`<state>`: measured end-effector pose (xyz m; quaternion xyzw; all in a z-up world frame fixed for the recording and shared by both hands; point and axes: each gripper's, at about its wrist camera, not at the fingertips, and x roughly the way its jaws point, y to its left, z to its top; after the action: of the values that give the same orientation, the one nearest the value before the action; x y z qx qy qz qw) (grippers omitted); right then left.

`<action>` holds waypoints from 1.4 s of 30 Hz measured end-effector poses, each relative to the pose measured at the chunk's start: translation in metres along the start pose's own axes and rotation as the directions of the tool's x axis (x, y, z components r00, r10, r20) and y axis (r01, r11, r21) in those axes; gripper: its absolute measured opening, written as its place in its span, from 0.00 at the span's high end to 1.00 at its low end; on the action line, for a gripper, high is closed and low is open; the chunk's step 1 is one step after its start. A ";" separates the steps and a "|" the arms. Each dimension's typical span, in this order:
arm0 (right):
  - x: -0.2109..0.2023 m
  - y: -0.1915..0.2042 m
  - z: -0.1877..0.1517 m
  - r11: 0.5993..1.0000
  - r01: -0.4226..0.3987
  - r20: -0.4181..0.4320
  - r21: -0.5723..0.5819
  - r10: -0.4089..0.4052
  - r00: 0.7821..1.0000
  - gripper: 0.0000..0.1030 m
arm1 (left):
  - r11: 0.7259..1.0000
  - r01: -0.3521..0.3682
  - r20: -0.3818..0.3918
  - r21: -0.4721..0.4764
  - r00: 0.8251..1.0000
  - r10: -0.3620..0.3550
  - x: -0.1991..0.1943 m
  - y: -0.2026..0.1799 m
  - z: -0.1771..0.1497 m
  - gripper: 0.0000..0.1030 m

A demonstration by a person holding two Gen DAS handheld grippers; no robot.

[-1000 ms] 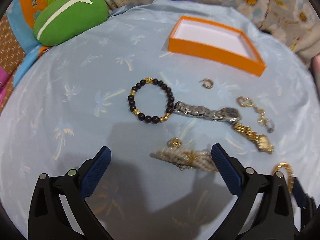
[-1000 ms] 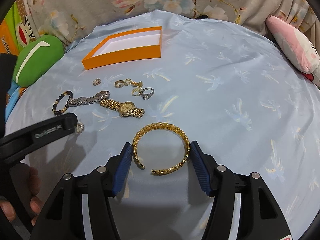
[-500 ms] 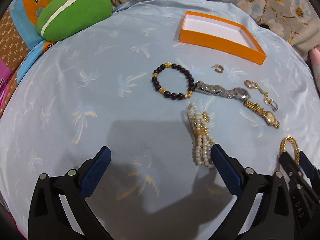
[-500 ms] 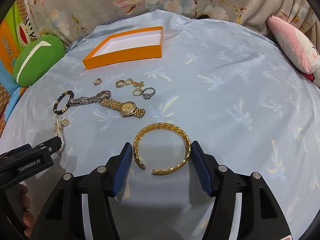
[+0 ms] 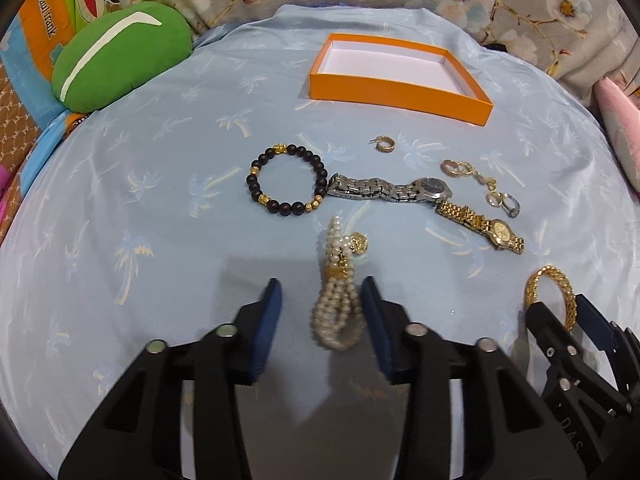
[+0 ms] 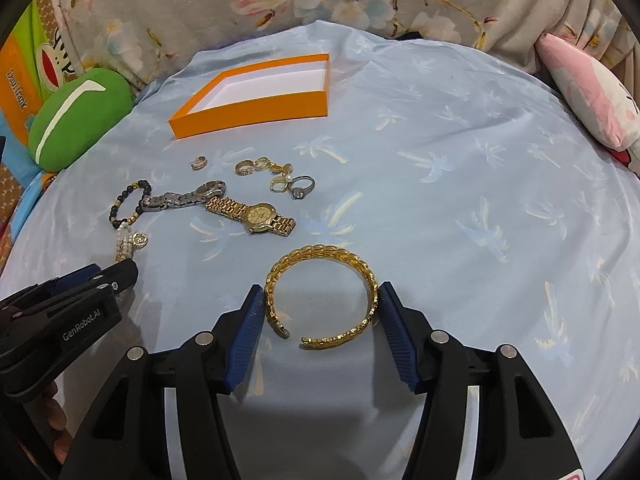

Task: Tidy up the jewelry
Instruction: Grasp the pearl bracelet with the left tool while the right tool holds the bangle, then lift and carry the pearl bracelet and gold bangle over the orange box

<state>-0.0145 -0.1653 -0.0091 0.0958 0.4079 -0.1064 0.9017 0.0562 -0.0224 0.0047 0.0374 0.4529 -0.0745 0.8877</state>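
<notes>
A pearl bracelet (image 5: 339,300) lies on the blue cloth between the fingers of my left gripper (image 5: 322,308); the jaws stand close on both sides, right pad touching, left pad a little apart. My right gripper (image 6: 322,316) brackets a gold cuff bangle (image 6: 320,292), pads touching both its sides on the cloth. An orange box (image 5: 396,76) with a white empty inside stands at the back. A black bead bracelet (image 5: 286,180), a silver watch (image 5: 392,190), a gold watch (image 5: 480,226) and small rings (image 5: 476,182) lie between.
A green cushion (image 5: 116,56) lies at the back left, a pink plush (image 6: 592,92) at the right. Floral fabric rises behind the box. A single gold earring (image 5: 386,145) lies in front of the box. The right gripper shows in the left wrist view (image 5: 556,316).
My left gripper has moved right onto the pearl bracelet and its jaws have narrowed around it. The right gripper has stayed around the gold bangle.
</notes>
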 end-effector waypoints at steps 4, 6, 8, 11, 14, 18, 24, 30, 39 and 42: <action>-0.001 -0.001 0.000 1.000 -0.009 0.003 0.007 0.008 1.000 0.45 | 0.999 0.051 -0.009 -0.012 0.999 -0.051 -0.002 0.005 0.001 0.80; -0.002 -0.002 0.000 1.000 -0.010 0.004 0.015 0.010 1.000 0.45 | 0.999 0.050 -0.005 -0.013 0.999 -0.050 -0.004 0.006 0.001 0.81; -0.002 -0.003 0.000 1.000 -0.010 0.004 0.019 0.010 1.000 0.45 | 0.998 0.060 -0.002 -0.015 0.998 -0.060 -0.007 0.007 0.000 0.81; -0.004 -0.003 0.000 1.000 -0.016 0.008 0.021 0.015 1.000 0.45 | 0.997 0.070 0.014 -0.017 0.997 -0.070 -0.013 0.009 0.003 0.81; -0.009 -0.002 0.003 0.999 -0.028 0.019 0.018 0.027 0.999 0.45 | 0.996 0.089 0.035 -0.015 0.995 -0.088 -0.022 0.011 0.009 0.93; -0.015 0.003 0.014 0.999 -0.043 0.036 0.003 0.043 0.998 0.45 | 0.994 0.107 0.059 -0.008 0.993 -0.106 -0.031 0.011 0.021 0.96; -0.015 0.007 0.017 0.999 -0.048 0.039 -0.010 0.049 0.998 0.45 | 0.995 0.105 0.053 -0.003 0.993 -0.104 -0.032 0.016 0.022 0.96; -0.008 0.006 0.010 0.999 -0.053 0.015 -0.002 0.053 0.999 0.45 | 0.993 0.110 0.006 -0.030 0.994 -0.110 -0.015 0.019 0.005 0.50; -0.005 0.004 0.007 0.999 -0.049 0.005 0.006 0.049 0.999 0.45 | 0.998 0.058 0.034 0.018 0.998 -0.059 0.002 0.007 -0.001 0.79; -0.005 0.004 0.007 0.999 -0.049 0.005 0.005 0.049 0.999 0.45 | 0.995 0.098 0.028 -0.008 0.995 -0.097 0.002 0.015 0.001 0.87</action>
<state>-0.0116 -0.1631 -0.0001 0.1078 0.4028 -0.0857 0.9049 0.0603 -0.0081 0.0039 0.0101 0.4421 -0.1161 0.8894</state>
